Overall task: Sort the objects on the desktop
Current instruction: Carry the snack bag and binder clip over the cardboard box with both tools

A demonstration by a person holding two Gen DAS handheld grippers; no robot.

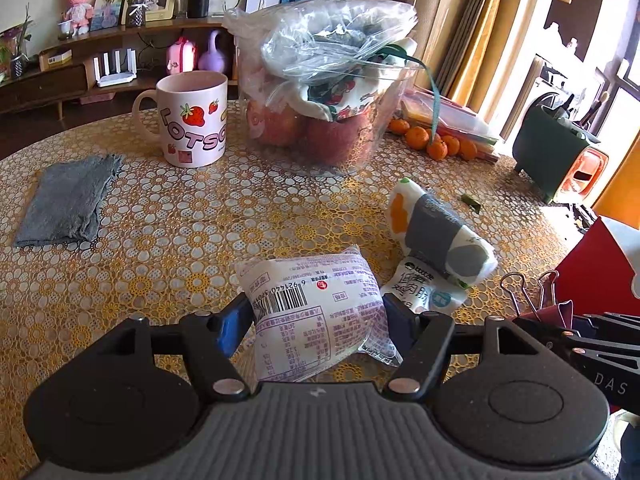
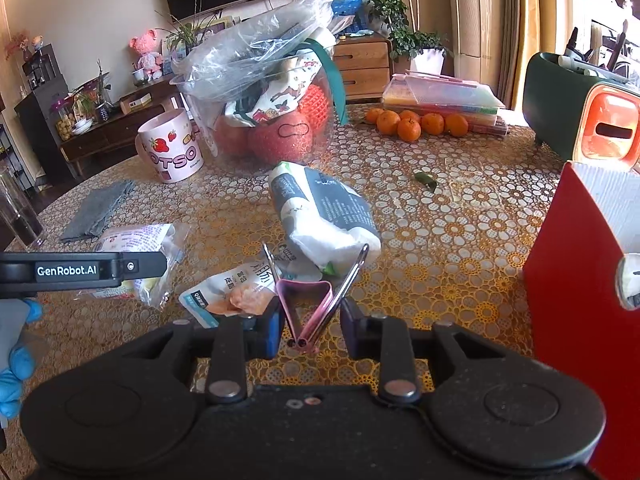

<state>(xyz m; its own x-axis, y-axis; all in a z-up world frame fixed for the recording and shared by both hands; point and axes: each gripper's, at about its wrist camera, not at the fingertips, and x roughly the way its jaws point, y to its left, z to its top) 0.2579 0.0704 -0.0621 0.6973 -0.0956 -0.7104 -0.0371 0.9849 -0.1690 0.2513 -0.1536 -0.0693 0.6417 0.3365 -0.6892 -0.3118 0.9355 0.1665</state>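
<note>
The left gripper (image 1: 318,316) squeezes a white snack packet (image 1: 316,312) with purple print and a bar code, one finger on each side of it. The right gripper (image 2: 308,318) pinches a pink binder clip (image 2: 306,308), and the clip's two wire handles stick up in front of the fingers. Just past the clip lies a small flat pouch (image 2: 228,296) with a picture of meat on it. Touching the far end of that pouch is a rolled white and grey bag (image 2: 324,216). All of this sits above a table (image 1: 168,240) with a yellow and white flower cloth. Farther back on the left lies a folded grey cloth (image 1: 68,204). Near it stands a pink mug (image 1: 192,118) with strawberries on it. Beside the mug is a clear plastic bag (image 1: 320,80) with red apples inside. A pile of small oranges (image 2: 416,124) rests to the right, next to a stack of flat books (image 2: 440,98). A red box (image 2: 584,312) stands at the right edge, and a green and orange holder (image 2: 592,116) stands behind it. A hand in a blue glove (image 2: 16,356) shows at the left of the right wrist view.
</note>
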